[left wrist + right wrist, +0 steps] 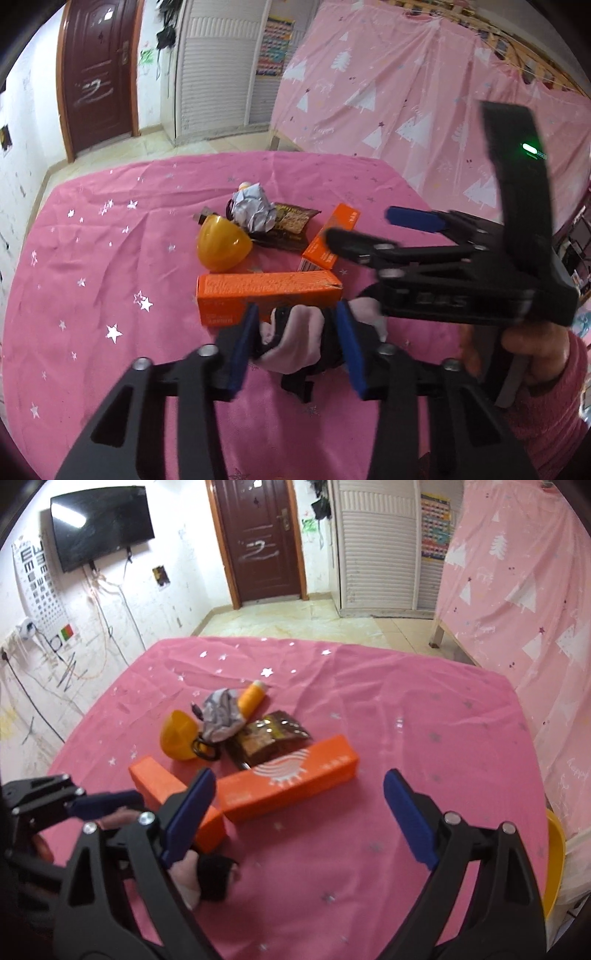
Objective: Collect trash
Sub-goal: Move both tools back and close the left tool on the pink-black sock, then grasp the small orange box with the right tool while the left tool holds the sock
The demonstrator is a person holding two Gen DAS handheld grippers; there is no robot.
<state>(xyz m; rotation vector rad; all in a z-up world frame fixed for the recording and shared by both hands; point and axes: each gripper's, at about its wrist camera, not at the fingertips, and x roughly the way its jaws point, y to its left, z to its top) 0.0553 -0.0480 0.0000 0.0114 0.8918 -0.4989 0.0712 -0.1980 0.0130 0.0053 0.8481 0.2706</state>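
Left gripper (297,341): clenched on a soft pink-and-black cloth item (295,343), maybe a sock or glove, cannot tell which; item sits just off the table's near edge side, touching the near orange box (267,295)
Right gripper (299,816): released, jaws wide, nothing between them; hovers above the long orange box (291,786)
Trash pile: mid-table on the pink star cloth (92,258); crumpled paper ball (253,208), brown foil wrapper (291,225), yellow plastic half-shell (221,245), orange bottle (251,699), two orange cartons
Handling, cloth item: limp, light, no break risk; likely sags and may drag the carton; pinch mid-bundle
Handling, cartons: light, stiff card, probably empty and crushable; take across the narrow faces, mid-length
Handling, wrapper: thin, slippery, flat; pinch a raised edge
Handling, paper ball: light, squashes; any side works
Handling, half-shell: smooth, rounded, likely slips; take by the rim
Containers: yellow bin or bowl rim (556,864) at the table's right edge, mostly cut off; contents not visible
Half-shell contents: cannot tell
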